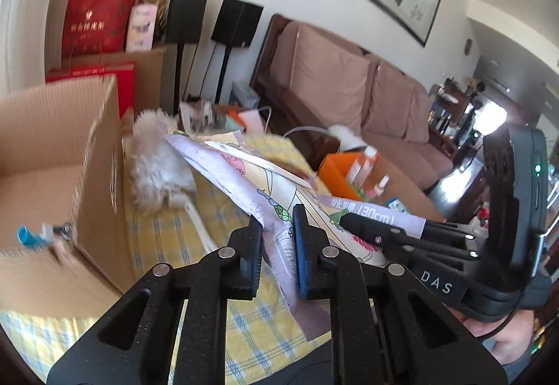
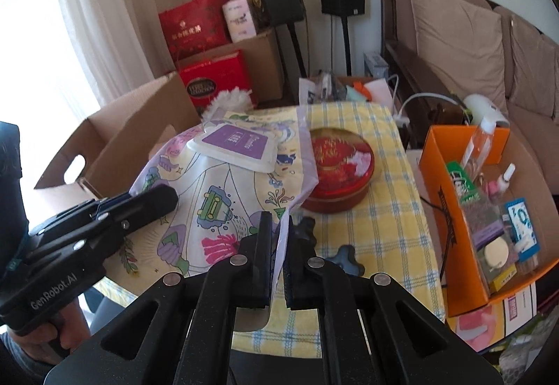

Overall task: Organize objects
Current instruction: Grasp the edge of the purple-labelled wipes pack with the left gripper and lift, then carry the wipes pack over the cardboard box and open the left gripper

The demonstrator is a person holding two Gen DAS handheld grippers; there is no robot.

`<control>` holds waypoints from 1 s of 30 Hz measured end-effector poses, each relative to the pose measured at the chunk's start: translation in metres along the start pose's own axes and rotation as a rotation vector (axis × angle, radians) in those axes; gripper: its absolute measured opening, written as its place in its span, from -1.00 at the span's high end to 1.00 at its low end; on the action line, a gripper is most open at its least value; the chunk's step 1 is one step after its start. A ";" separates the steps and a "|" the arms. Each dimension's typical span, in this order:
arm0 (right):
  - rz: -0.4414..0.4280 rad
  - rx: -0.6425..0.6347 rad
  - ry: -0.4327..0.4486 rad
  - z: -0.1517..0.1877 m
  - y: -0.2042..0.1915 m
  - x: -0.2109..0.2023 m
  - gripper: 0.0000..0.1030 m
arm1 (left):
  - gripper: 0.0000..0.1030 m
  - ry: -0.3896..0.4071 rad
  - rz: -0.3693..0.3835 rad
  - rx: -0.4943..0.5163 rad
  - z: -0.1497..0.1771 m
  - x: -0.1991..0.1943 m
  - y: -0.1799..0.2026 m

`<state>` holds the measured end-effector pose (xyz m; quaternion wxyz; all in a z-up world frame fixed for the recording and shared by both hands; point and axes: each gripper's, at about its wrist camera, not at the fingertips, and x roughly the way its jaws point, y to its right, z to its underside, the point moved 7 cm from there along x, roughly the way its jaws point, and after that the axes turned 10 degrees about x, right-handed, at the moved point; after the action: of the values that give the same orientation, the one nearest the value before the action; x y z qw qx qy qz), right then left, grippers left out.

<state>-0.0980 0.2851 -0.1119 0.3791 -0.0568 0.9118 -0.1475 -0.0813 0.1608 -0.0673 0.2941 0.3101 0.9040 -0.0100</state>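
Both grippers hold one large printed plastic bag [image 2: 216,196] with cartoon drawings, lifted above the yellow checked tablecloth [image 2: 380,210]. My left gripper [image 1: 277,238] is shut on the bag's [image 1: 244,182] edge. My right gripper [image 2: 279,245] is shut on the opposite edge. A white packet with a purple label [image 2: 234,147] lies on top of the bag. The right gripper [image 1: 353,222] shows in the left wrist view, and the left gripper [image 2: 167,199] shows in the right wrist view at the left.
An open cardboard box [image 1: 52,175] stands left of the table. A fluffy white duster [image 1: 157,161] lies behind the bag. A red round tin [image 2: 340,168] sits on the cloth. An orange box [image 2: 464,210] with bottles and packets stands at right. A sofa [image 1: 349,87] is behind.
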 end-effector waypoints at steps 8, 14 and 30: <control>-0.030 -0.022 0.105 -0.031 -0.023 -0.040 0.91 | 0.74 0.091 -0.002 0.030 -0.044 -0.040 0.002; -0.070 -0.080 0.135 -0.048 -0.056 -0.056 0.91 | 0.74 0.132 -0.049 0.017 -0.062 -0.069 -0.018; -0.272 -0.269 0.060 -0.046 -0.189 -0.023 0.92 | 0.74 0.192 -0.275 -0.122 -0.046 -0.150 -0.123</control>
<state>-0.1158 0.1203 -0.0071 0.3171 -0.2250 0.9182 -0.0759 -0.0801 -0.0121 0.0316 0.2203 0.1645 0.9609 0.0342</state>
